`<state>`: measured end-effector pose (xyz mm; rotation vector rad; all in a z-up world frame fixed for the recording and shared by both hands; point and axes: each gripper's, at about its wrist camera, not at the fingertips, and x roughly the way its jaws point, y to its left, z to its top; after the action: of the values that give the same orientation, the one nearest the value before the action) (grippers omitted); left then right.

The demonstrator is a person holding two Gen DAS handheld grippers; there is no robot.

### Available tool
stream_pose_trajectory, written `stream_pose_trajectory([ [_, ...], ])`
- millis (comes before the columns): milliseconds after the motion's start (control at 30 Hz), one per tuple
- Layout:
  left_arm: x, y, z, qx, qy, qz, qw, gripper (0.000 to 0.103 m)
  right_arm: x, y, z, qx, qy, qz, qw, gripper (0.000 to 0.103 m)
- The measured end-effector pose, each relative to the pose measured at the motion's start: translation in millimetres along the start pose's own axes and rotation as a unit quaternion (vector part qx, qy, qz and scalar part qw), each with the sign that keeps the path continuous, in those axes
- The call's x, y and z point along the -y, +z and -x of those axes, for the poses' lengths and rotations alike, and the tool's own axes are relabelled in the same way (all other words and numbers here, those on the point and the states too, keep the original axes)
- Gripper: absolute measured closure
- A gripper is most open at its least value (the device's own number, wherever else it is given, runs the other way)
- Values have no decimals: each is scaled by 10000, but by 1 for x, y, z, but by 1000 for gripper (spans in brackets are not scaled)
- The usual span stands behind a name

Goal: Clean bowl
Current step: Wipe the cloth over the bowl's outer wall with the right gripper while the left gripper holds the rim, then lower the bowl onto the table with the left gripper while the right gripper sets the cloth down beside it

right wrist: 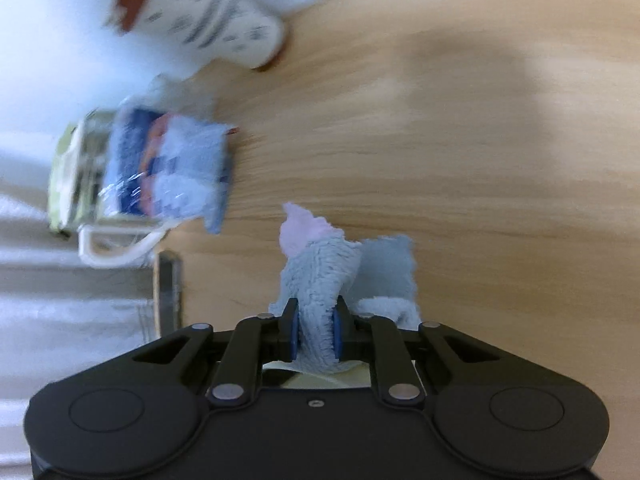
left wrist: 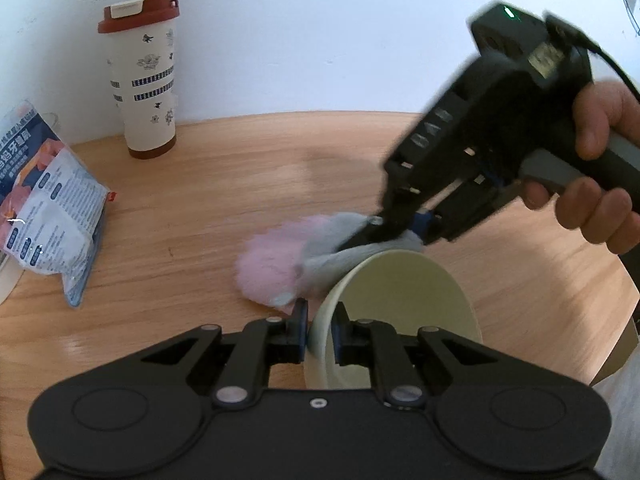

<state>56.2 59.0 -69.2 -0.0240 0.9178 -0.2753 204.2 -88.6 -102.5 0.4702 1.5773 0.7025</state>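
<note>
the round desk [left wrist: 200,184] is pale wood with fine grain. on it a tall cylindrical tumbler [left wrist: 146,80], white with printed flowers and a rust-red lid, stands by the wall, a crinkly plastic packet [left wrist: 52,216] to its left. the smooth cream bowl [left wrist: 396,300] is tilted on edge near the front, the left gripper [left wrist: 319,332] jaws clenched on its rim. the right gripper [right wrist: 315,334], in a hand [left wrist: 604,152], pinches a fluffy pink and grey cloth [left wrist: 288,264] touching the bowl's far rim.
</note>
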Motion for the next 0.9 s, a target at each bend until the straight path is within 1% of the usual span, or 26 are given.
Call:
stream_pose_trajectory([
  [100,1,1,-3,-33,-5,-55,10000,91,17,-8,12,86,-81,-202,9997,85],
  [267,0,6,-7,-115,-61,-96,9999,90,32,-20,23,191,-253,-331,9989,85],
  [367,-3,9,-11,-194,-123,-87,9997,95,39,-25,30,247,-232,-492,9982,85],
  [467,-8,13,-17,-241,-109,-58,9996,95,48,-25,54,709,-87,-624,9955,85],
  [600,-14,21,-25,-285,-191,106,9994,95,45,-25,86,1160,161,-385,9924,85],
  [633,-15,23,-27,-295,-199,141,9993,95,44,-26,93,1268,164,-314,9913,85],
  [733,-18,28,-33,-312,-211,218,9991,95,45,-27,110,1590,-55,-223,9870,85],
  [900,-27,38,-42,-340,-203,391,9985,95,58,-29,125,1881,-328,-262,9812,85],
])
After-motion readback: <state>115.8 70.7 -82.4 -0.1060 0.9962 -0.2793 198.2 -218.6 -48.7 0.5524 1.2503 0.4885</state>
